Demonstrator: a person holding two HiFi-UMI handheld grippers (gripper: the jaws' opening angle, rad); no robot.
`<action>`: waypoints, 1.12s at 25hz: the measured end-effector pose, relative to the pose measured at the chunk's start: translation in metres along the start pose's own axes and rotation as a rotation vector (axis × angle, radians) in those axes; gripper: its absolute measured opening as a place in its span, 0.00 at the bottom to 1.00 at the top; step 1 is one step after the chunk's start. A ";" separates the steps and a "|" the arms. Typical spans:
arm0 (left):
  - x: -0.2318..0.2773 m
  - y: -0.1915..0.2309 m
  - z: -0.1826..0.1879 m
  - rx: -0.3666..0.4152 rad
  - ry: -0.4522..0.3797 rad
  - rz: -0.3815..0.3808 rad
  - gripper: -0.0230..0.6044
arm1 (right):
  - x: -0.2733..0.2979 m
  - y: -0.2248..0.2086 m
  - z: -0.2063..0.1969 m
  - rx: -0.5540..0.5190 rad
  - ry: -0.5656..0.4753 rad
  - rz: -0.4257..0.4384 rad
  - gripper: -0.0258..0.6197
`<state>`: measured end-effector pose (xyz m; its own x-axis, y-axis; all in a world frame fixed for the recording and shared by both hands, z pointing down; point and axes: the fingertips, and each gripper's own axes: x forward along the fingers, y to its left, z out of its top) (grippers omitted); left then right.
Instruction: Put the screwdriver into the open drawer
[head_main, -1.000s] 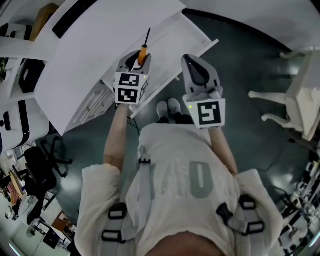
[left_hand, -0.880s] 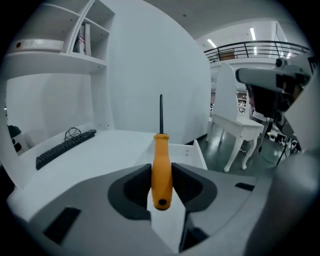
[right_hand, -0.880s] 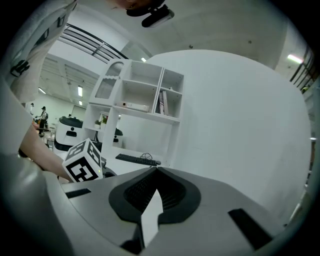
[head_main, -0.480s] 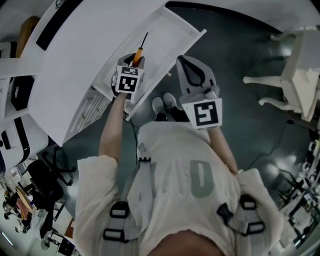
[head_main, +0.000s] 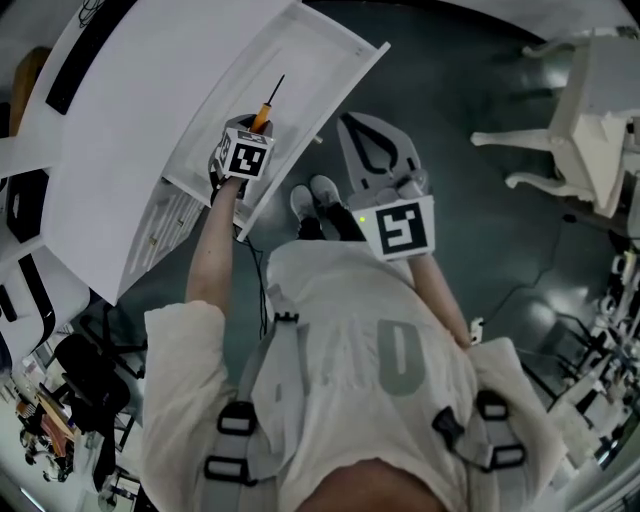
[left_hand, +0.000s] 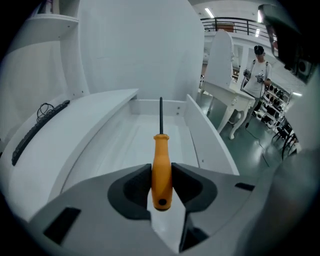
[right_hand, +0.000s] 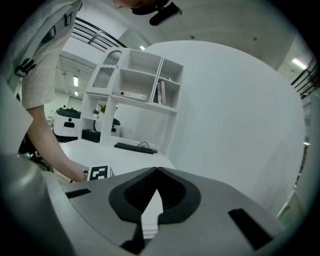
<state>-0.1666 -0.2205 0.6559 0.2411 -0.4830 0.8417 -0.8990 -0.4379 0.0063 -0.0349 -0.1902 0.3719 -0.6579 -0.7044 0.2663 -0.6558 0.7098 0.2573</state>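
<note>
My left tongs (left_hand: 161, 169) pinch the screwdriver (left_hand: 161, 147) over the drawer (left_hand: 122, 147); released high, it may bounce out. My right tongs (right_hand: 156, 172) stay out of it, closed and empty.

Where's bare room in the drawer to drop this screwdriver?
The drawer floor shows bare from side wall to side wall, up to the back wall. Crowded only at the left edge of the desktop: keyboard and cable.

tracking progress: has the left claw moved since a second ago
Yes. The left claw, gripping the screwdriver, has sunk from the drawer's near edge in over its floor.
</note>
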 end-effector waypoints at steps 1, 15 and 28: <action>0.004 -0.002 -0.005 0.002 0.017 -0.006 0.23 | -0.002 -0.001 -0.001 0.002 0.004 -0.001 0.05; 0.044 -0.026 -0.050 -0.016 0.217 -0.088 0.23 | -0.020 -0.012 -0.021 0.058 0.061 -0.010 0.05; 0.050 -0.028 -0.058 -0.008 0.284 -0.112 0.23 | -0.019 -0.004 -0.029 0.101 0.088 0.025 0.05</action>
<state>-0.1502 -0.1881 0.7298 0.2280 -0.2003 0.9528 -0.8757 -0.4700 0.1107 -0.0092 -0.1799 0.3926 -0.6421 -0.6803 0.3533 -0.6765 0.7197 0.1562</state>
